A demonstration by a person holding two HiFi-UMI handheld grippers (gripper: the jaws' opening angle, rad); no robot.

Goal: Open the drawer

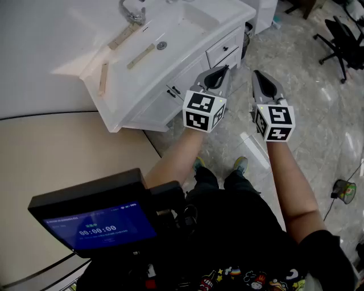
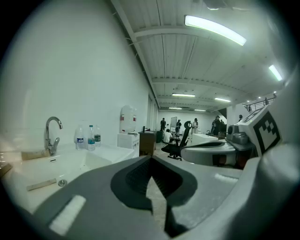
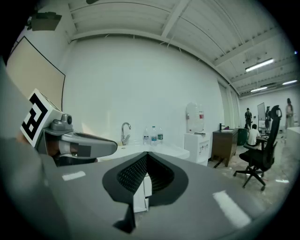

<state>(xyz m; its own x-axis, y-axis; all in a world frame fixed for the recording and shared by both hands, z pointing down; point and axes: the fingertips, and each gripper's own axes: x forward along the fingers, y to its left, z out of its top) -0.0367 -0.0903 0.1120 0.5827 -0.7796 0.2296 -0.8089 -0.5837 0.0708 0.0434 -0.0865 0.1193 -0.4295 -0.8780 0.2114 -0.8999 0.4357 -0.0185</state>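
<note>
The white sink cabinet stands ahead on my left, with two shut drawers stacked at its right end. My left gripper hovers just in front of those drawers, a little below them in the head view, shut with nothing in it. My right gripper hangs to the right of it over the marble floor, also shut and empty. In the left gripper view the left gripper points along the basin. In the right gripper view the right gripper has its tips together, and the drawers are not plainly visible there.
Wooden strips lie in and beside the basin below a faucet. Two cabinet doors with dark handles sit left of the drawers. An office chair stands far right. A dark screen device hangs at my chest. Water bottles stand on the counter.
</note>
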